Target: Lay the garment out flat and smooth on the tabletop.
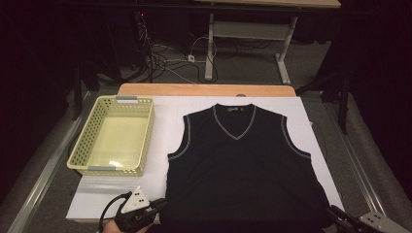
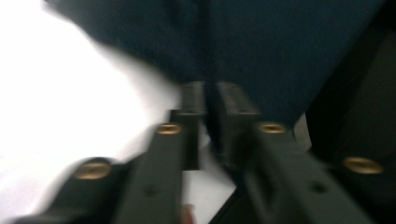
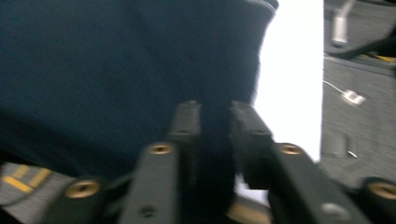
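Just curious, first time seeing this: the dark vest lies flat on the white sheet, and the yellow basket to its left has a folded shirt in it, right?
Not quite. The basket is empty; the high view shows its bare bottom. The rest holds: the vest lies flat on the white sheet, with the basket to its left.

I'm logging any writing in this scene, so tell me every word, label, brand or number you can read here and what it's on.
No text can be read.
Neck label inside the collar of the dark sleeveless V-neck vest: a small pale mark, too small to read.
Yellow basket, white table cover and both grippers, left gripper, right gripper: no writing shows.
Both gripper views are blurred; no lettering shows.
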{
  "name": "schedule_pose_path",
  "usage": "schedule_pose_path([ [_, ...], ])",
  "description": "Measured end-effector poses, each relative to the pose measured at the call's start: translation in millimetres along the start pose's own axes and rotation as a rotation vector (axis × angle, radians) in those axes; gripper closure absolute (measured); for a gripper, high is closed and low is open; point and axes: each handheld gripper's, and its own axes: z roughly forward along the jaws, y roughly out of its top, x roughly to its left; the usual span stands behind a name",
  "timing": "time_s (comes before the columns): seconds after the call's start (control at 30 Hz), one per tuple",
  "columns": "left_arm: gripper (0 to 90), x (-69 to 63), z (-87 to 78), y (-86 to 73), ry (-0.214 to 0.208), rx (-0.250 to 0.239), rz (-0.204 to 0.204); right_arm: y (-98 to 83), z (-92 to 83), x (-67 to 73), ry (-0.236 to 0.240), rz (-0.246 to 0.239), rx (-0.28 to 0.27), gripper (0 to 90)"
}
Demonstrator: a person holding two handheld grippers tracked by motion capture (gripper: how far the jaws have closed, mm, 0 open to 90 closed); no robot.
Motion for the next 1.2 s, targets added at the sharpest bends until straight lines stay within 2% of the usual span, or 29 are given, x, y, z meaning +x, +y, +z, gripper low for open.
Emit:
schedule_pose_path([
  [0.07,59.5,2.3,-1.0,-0.7,-0.008,-0.032,-0.024,3.3,0.4,0.9,0.03,0.009,-0.034,56.3],
  [0.1,54.3,3.4,-0.7,-1.2,-0.004,-0.04,-0.023,4.7,1.4,2.5,0.035,0.004,-0.047,49.2],
  [0.2,41.1,9.2,5.1,0.9,-0.007,-0.052,-0.027,6.9,7.6,7.2,0.059,-0.016,-0.072,31.4],
  [0.27,35.2,11.7,9.8,3.6,-0.026,-0.066,-0.021,8.1,12.3,9.6,0.068,-0.021,-0.075,19.6],
  [0.33,29.4,11.2,13.3,6.5,-0.029,-0.081,-0.007,8.9,14.7,12.0,0.068,-0.025,-0.083,13.2],
  [0.43,16.1,11.0,17.9,10.5,-0.026,-0.096,-0.034,9.5,16.5,13.4,0.068,-0.012,-0.101,0.9],
  [0.5,12.2,10.5,19.9,12.8,-0.024,-0.105,-0.034,10.2,16.2,14.0,0.079,-0.002,-0.114,0.2],
  [0.57,1.2,10.2,23.2,16.1,-0.026,-0.092,-0.037,11.6,15.3,16.2,0.07,-0.006,-0.123,0.2],
  [0.6,0.0,10.0,24.1,16.9,-0.027,-0.098,-0.039,12.2,15.5,17.5,0.068,-0.012,-0.125,0.2],
  [0.7,0.0,9.1,24.9,19.8,-0.017,-0.124,-0.042,13.1,18.0,19.8,0.054,-0.025,-0.119,0.2],
  [0.77,0.0,9.9,25.6,21.3,-0.034,-0.143,-0.056,15.0,18.2,20.2,0.049,-0.016,-0.12,0.2],
  [0.83,0.0,10.1,27.1,23.1,-0.037,-0.141,-0.051,17.7,14.9,21.4,0.042,-0.005,-0.138,0.2],
  [0.93,0.0,9.1,29.4,23.7,-0.044,-0.14,-0.045,20.7,12.5,25.5,0.032,-0.018,-0.154,0.2],
  [1.07,0.0,8.8,35.7,20.5,-0.053,-0.117,-0.024,24.8,15.8,30.3,0.03,-0.03,-0.159,0.2],
  [1.2,0.0,10.2,36.4,21.5,-0.065,-0.114,-0.029,29.4,20.3,30.9,0.017,-0.026,-0.176,0.3],
])
